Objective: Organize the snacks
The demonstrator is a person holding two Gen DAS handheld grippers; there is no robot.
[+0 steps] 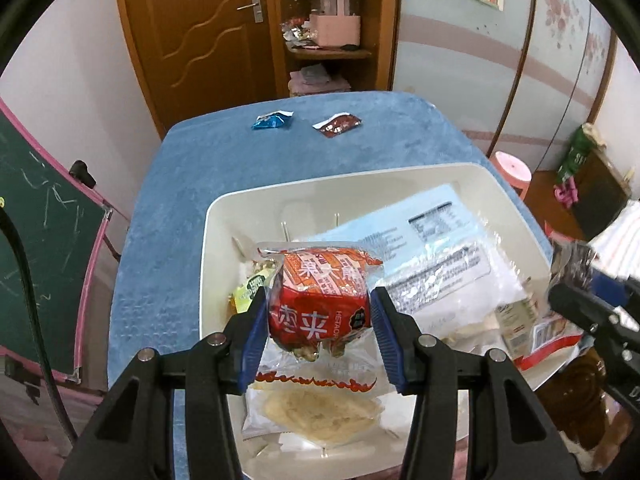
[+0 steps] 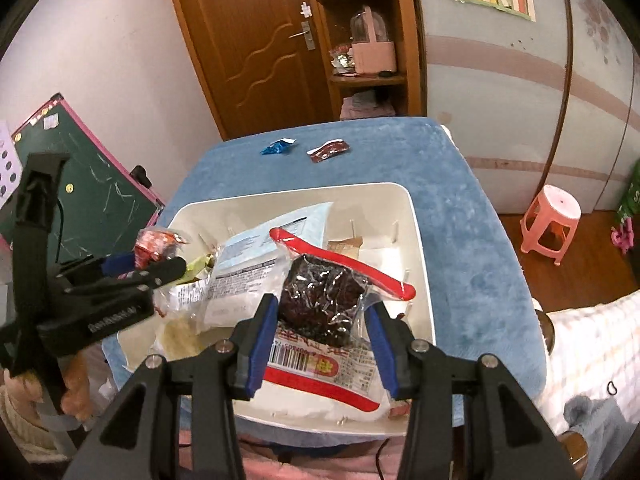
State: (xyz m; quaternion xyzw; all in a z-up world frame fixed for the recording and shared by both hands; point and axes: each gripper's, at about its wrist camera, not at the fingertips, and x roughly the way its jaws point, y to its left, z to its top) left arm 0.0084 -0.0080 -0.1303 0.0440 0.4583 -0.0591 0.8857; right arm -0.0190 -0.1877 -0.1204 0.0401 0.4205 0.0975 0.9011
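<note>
My left gripper [image 1: 320, 320] is shut on a red snack packet with white characters [image 1: 320, 300], held above the white bin [image 1: 248, 204]. My right gripper [image 2: 322, 320] is shut on a clear packet of dark dried fruit with a red edge [image 2: 320, 292], over the near right part of the white bin [image 2: 420, 240]. The bin holds several snack bags, among them a large pale-blue bag [image 1: 420, 240] and a clear bag of pale flakes [image 1: 320, 412]. Two small packets lie on the far blue cloth: a blue packet [image 1: 272, 120] and a dark red packet [image 1: 338, 124]. Each gripper shows at the edge of the other's view.
The bin sits on a table covered with blue cloth [image 1: 180, 200]. A green chalkboard with a pink frame [image 1: 40, 220] leans at the left. A pink stool [image 2: 550, 220] stands on the floor at the right. A wooden door and shelf stand behind the table.
</note>
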